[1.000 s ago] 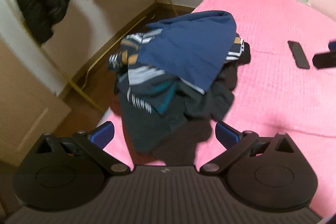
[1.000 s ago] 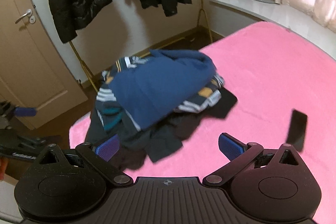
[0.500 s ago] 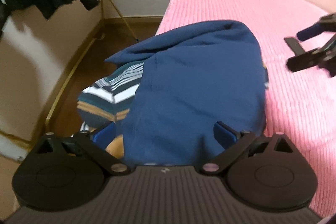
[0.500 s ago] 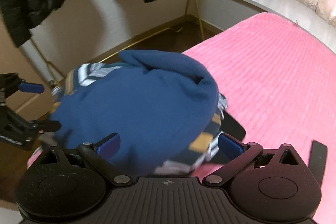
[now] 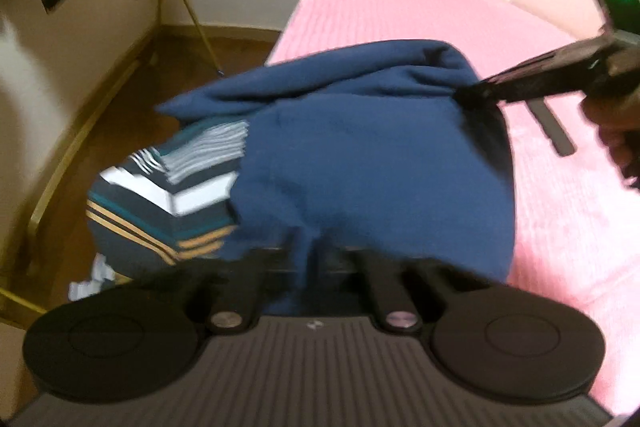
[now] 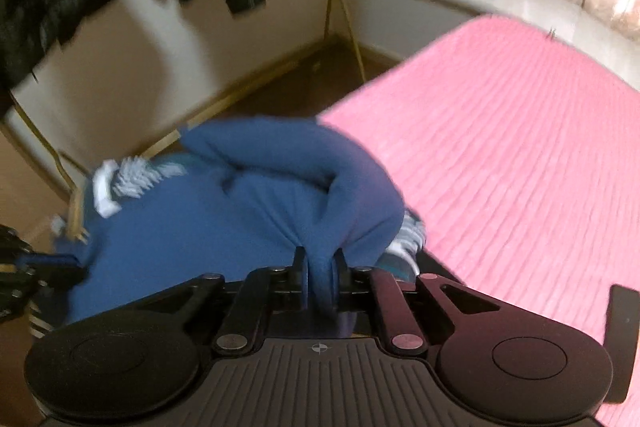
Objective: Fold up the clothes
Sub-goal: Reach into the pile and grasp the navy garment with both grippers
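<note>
Both sets of jaws are pinched on the blue garment (image 5: 372, 163): the right gripper (image 6: 320, 279) on a bunched fold, the left gripper (image 5: 308, 267) on its near edge (blurred). It crowns the clothes pile (image 5: 168, 203) at the pink bed's (image 5: 560, 227) edge. Lift evenly, so the striped garment (image 5: 160, 215) beneath stays put.

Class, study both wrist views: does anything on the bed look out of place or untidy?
Yes. The clothes pile sits crumpled at the pink bed edge, its striped garment overhanging the floor. A dark flat device lies on the cover.
</note>
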`<state>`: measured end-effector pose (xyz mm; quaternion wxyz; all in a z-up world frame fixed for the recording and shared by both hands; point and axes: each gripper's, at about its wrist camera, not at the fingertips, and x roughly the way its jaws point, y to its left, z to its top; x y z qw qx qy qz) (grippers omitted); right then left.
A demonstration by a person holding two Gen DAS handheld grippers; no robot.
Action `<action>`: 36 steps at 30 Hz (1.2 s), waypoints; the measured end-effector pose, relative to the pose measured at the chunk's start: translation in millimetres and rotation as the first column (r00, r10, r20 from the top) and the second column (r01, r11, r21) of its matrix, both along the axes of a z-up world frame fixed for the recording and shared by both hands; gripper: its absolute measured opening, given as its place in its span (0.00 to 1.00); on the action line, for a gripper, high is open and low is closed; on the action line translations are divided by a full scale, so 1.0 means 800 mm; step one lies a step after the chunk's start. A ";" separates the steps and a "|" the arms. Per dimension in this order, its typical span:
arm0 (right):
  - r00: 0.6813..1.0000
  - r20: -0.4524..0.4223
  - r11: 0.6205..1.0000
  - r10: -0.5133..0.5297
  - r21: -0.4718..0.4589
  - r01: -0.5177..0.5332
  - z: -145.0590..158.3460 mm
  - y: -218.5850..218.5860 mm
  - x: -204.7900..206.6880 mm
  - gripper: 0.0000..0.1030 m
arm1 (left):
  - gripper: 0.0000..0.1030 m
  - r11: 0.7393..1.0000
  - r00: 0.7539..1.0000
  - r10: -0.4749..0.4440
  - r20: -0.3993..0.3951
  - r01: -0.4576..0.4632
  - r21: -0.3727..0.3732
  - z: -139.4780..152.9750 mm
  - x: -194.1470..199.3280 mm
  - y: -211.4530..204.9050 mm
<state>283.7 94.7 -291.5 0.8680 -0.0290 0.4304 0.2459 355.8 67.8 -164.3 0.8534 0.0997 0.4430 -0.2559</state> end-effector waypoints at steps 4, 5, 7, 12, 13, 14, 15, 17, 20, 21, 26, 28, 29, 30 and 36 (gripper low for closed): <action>0.996 0.070 0.994 -0.050 0.100 0.043 0.071 -0.051 -0.060 0.00 | 0.00 0.999 0.997 -0.020 0.073 0.024 -0.046 0.052 -0.029 -0.003; 0.995 0.078 0.992 -0.069 0.110 0.060 0.083 -0.071 -0.082 0.00 | 0.00 0.998 0.995 -0.037 0.095 0.042 -0.053 0.069 -0.045 -0.007; 0.990 0.093 0.988 -0.108 0.120 0.097 0.109 -0.113 -0.130 0.00 | 0.00 0.994 0.989 -0.071 0.128 0.080 -0.072 0.098 -0.079 -0.016; 0.985 0.011 0.979 -0.171 0.111 0.169 0.106 -0.219 -0.262 0.00 | 0.00 0.977 0.977 -0.170 0.131 0.185 -0.109 0.131 -0.193 -0.069; 0.985 0.000 0.980 -0.173 0.097 0.172 0.098 -0.233 -0.284 0.00 | 0.00 0.973 0.973 -0.195 0.122 0.207 -0.099 0.126 -0.217 -0.084; 0.986 -0.015 0.983 -0.164 0.083 0.164 0.091 -0.241 -0.299 0.00 | 0.00 0.974 0.974 -0.197 0.115 0.207 -0.088 0.121 -0.224 -0.089; 0.988 -0.032 0.986 -0.151 0.071 0.153 0.085 -0.248 -0.312 0.00 | 0.00 0.979 0.977 -0.181 0.114 0.190 -0.075 0.116 -0.216 -0.084; 0.988 -0.056 0.988 -0.142 0.058 0.145 0.076 -0.248 -0.325 0.05 | 0.00 0.986 0.982 -0.149 0.114 0.156 -0.050 0.108 -0.200 -0.076; 0.992 -0.051 0.990 -0.120 0.062 0.123 0.068 -0.231 -0.316 0.77 | 0.09 0.994 0.988 -0.102 0.115 0.104 -0.013 0.095 -0.176 -0.063; 0.993 -0.043 0.991 -0.108 0.074 0.111 0.067 -0.223 -0.307 0.77 | 0.23 0.996 0.990 -0.086 0.116 0.087 0.000 0.091 -0.167 -0.059; 1.000 -0.008 0.998 0.007 0.065 -0.007 0.050 -0.147 -0.214 0.77 | 0.49 0.998 0.992 -0.007 0.123 -0.001 0.062 0.069 -0.127 -0.037; 0.998 0.027 0.998 0.061 0.032 -0.061 0.042 -0.104 -0.160 0.77 | 0.61 0.996 0.992 0.025 0.127 -0.036 0.086 0.061 -0.110 -0.028; 0.996 0.039 0.996 0.085 0.013 -0.086 0.036 -0.082 -0.127 0.77 | 0.65 0.994 0.991 0.037 0.130 -0.049 0.093 0.056 -0.095 -0.022; 0.994 0.045 0.995 0.100 -0.008 -0.100 0.028 -0.062 -0.098 0.77 | 0.68 0.994 0.990 0.046 0.133 -0.058 0.094 0.051 -0.073 -0.014; 0.983 0.028 0.971 0.184 -0.163 -0.177 -0.027 0.033 0.034 0.76 | 0.70 1.000 1.000 0.023 -0.004 -0.023 0.004 -0.008 0.023 0.020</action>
